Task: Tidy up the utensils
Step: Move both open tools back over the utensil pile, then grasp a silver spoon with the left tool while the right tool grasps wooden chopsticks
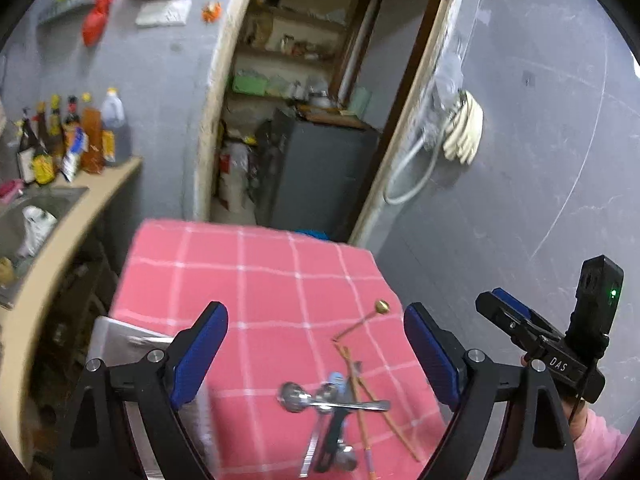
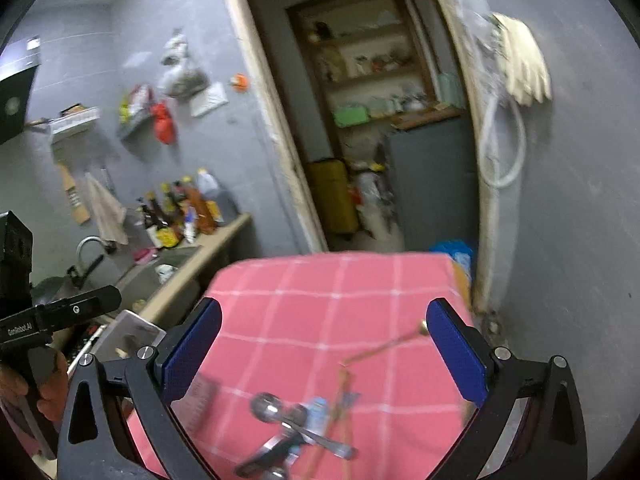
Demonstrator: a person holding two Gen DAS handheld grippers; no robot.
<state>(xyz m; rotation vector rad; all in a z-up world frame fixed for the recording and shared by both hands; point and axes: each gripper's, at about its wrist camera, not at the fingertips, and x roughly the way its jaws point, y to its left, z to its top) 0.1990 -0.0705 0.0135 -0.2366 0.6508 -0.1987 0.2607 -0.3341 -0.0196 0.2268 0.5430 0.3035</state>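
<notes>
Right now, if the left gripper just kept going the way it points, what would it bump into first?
Probably the pink checked cloth on the table, just beyond the utensil pile; the left gripper is open and angled downward, though depth is hard to judge.

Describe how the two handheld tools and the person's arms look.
Both are black frames with blue finger pads and silver screws. The right tool reads "DAS", shows a green light, and is held by a pink-sleeved arm. The left tool reads "GenRobot.AI".
</notes>
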